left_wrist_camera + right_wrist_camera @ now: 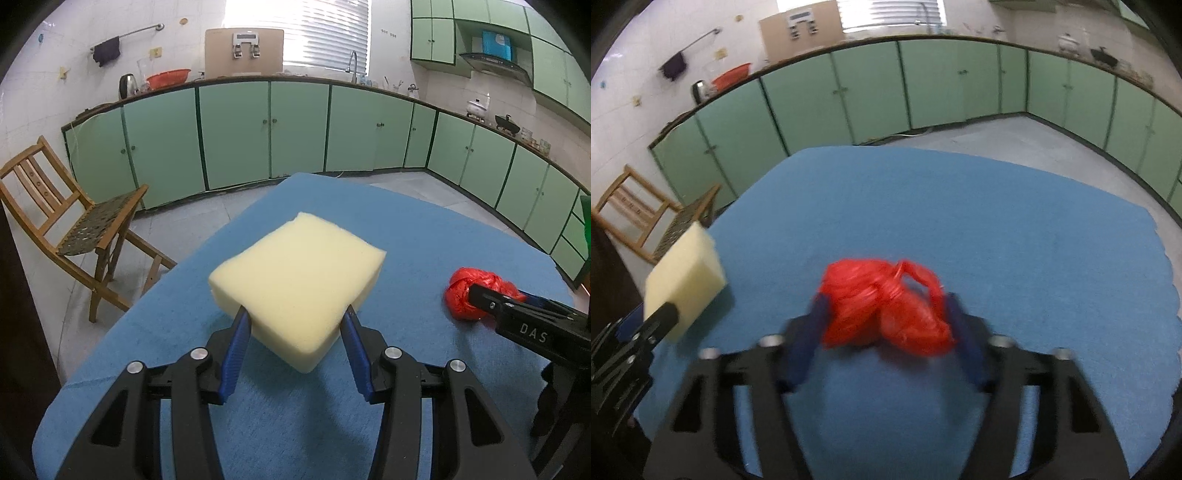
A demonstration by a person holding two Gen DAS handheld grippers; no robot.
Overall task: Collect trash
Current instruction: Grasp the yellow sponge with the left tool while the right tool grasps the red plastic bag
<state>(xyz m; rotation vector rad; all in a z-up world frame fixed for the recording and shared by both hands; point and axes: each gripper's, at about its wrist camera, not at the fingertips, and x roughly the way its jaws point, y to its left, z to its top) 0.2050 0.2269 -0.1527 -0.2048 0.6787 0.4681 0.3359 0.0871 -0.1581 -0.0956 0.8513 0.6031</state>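
Note:
A pale yellow foam block (299, 280) is held between the blue fingertips of my left gripper (295, 317), lifted off the blue tablecloth (406, 229); it also shows at the left of the right wrist view (687, 269). A crumpled red plastic bag (886, 306) sits between the fingers of my right gripper (882, 306), which press on both its sides; the view is blurred. In the left wrist view the red bag (465, 295) and the right gripper (476, 291) are at the right.
The blue-covered table (997, 221) stands in a kitchen with green cabinets (236, 133) along the walls. A wooden folding chair (74, 221) stands on the floor left of the table.

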